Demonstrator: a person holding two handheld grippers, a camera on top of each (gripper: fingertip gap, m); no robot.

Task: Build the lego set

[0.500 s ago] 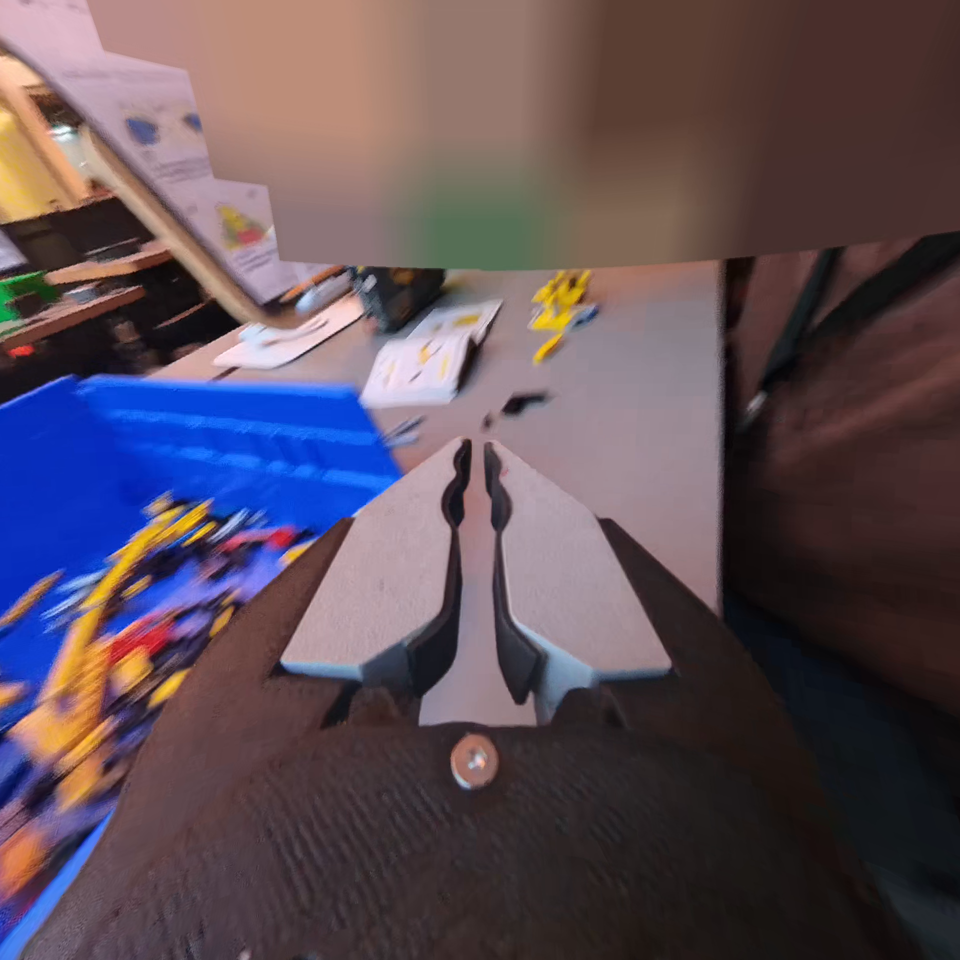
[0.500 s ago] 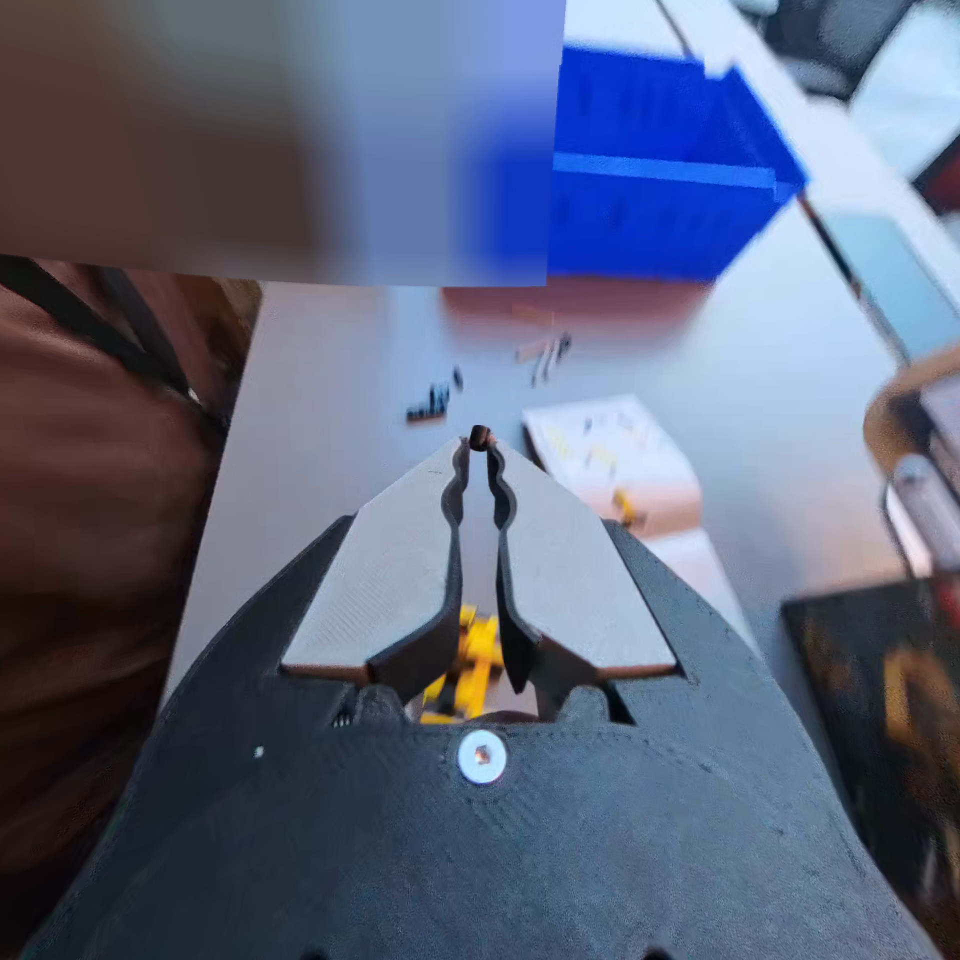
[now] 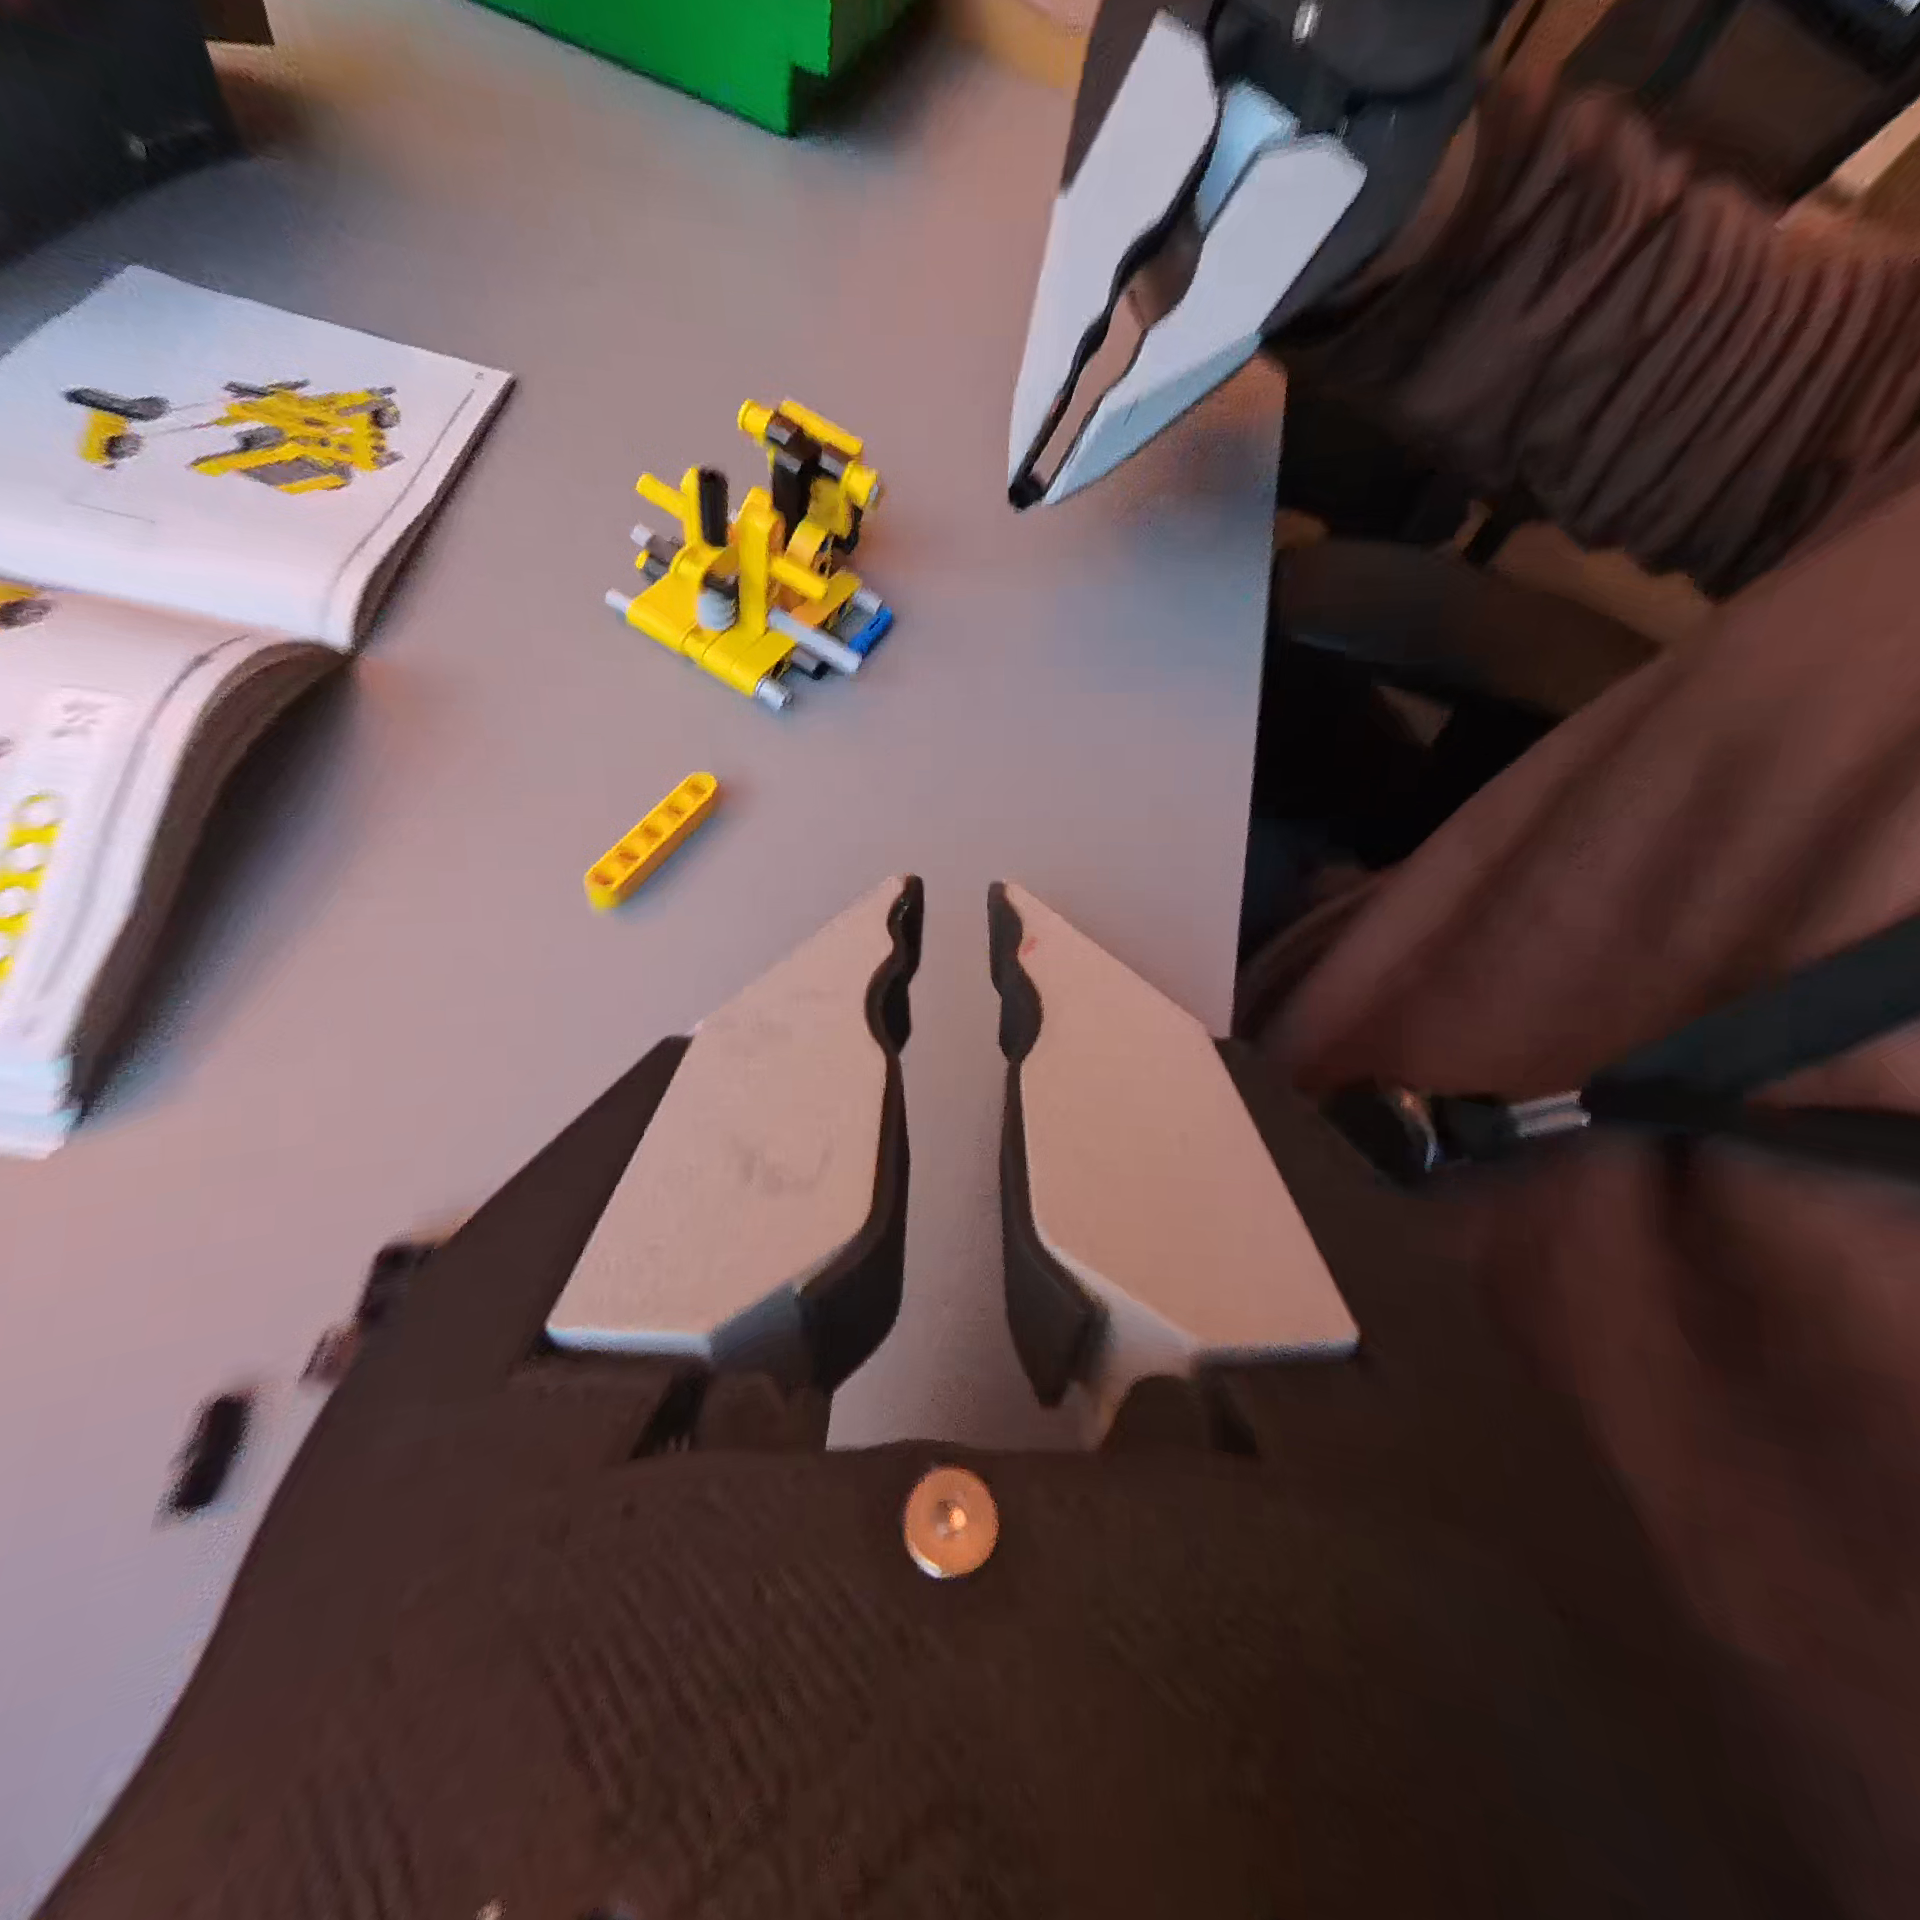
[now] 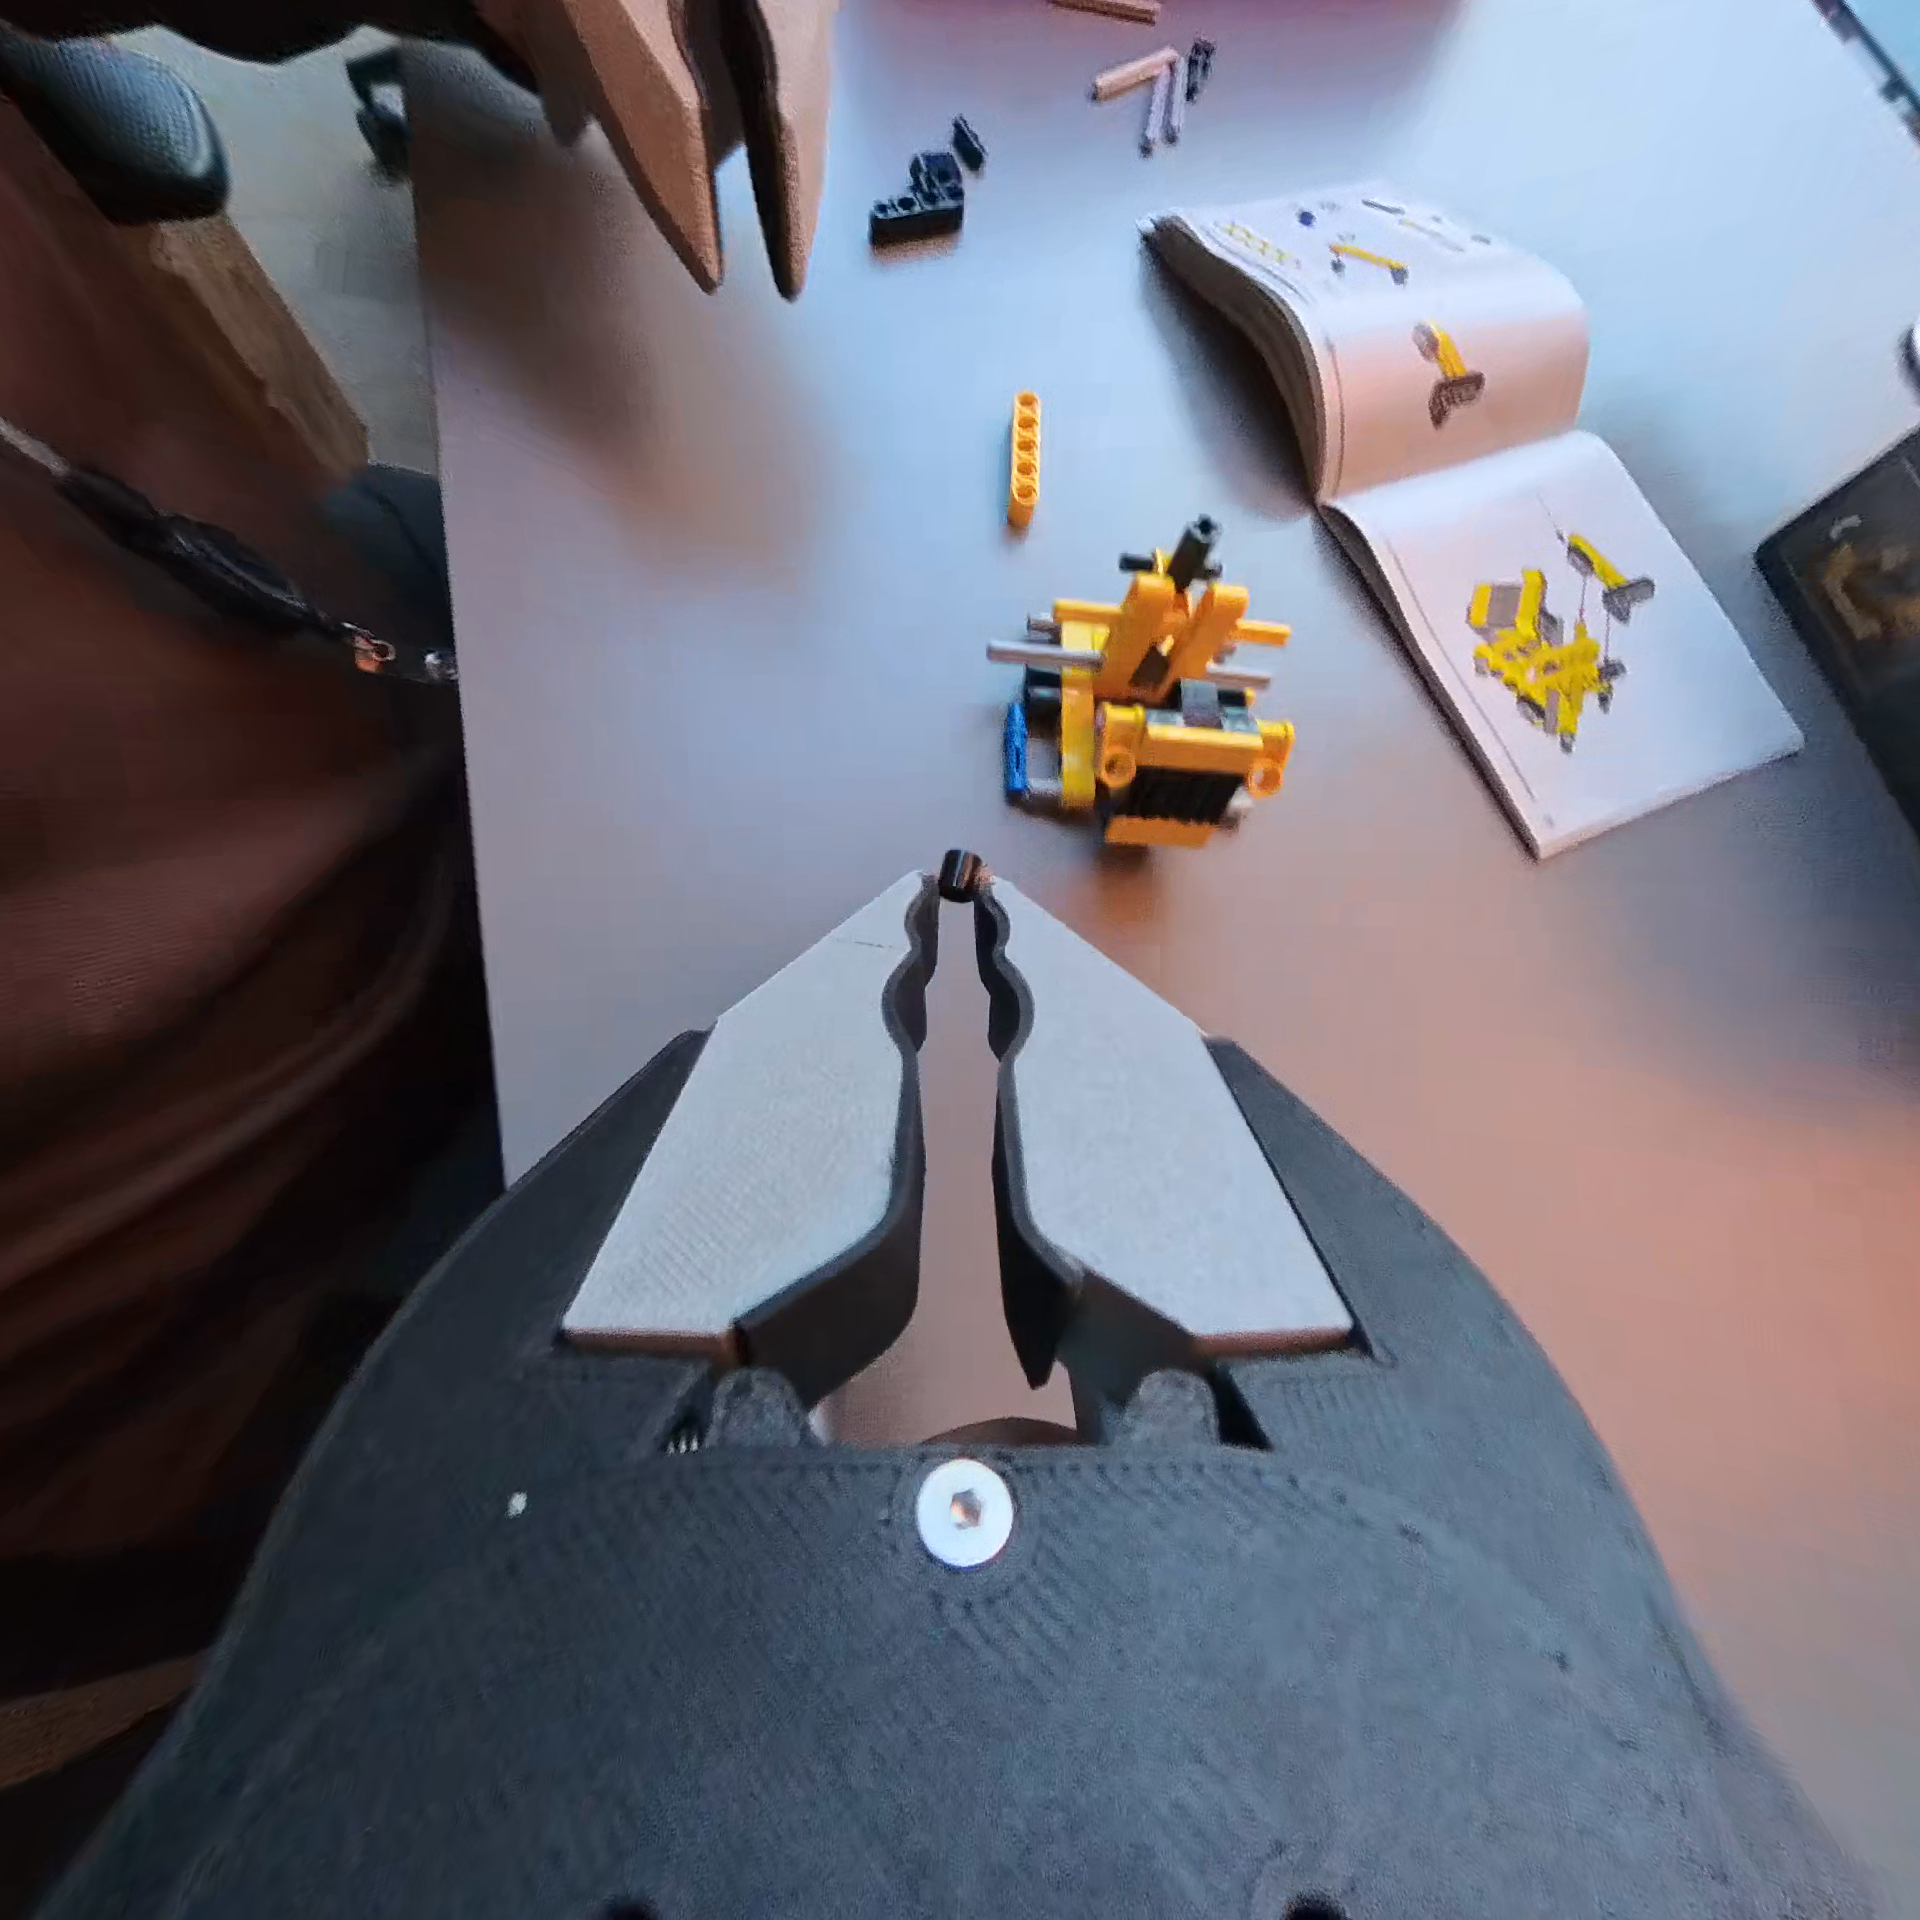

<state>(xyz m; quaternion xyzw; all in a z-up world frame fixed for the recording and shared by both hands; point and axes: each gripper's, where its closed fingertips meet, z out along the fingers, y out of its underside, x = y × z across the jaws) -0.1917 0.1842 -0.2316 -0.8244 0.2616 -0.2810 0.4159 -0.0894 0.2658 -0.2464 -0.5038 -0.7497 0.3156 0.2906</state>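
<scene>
A partly built yellow lego assembly (image 3: 753, 556) stands on the grey table (image 3: 1091, 707); it also shows in the right wrist view (image 4: 1143, 707). A loose yellow beam (image 3: 651, 840) lies beside it (image 4: 1023, 457). My left gripper (image 3: 953, 891) hovers over the table short of the beam, its jaws slightly apart and empty. My right gripper (image 4: 958, 883) is shut on a small black pin (image 4: 958, 871), held just short of the assembly. In the left wrist view the right gripper (image 3: 1029, 494) comes in from the upper right, its tip right of the assembly.
An open instruction booklet (image 3: 239, 499) lies beyond the assembly (image 4: 1455, 416). Black pieces (image 4: 920, 197) and grey axles (image 4: 1153, 94) lie farther off. A green box (image 3: 727, 52) and a dark box (image 4: 1860, 613) stand at the table's edges. A person's brown clothing (image 3: 1662, 831) borders the table edge. Some 15 centimeters of space lies between my two pairs of fingers.
Both grippers have swung down toward the assembly; the left view no longer shows the blue bin. The left jaws have parted a little. The right gripper still holds the black pin.
</scene>
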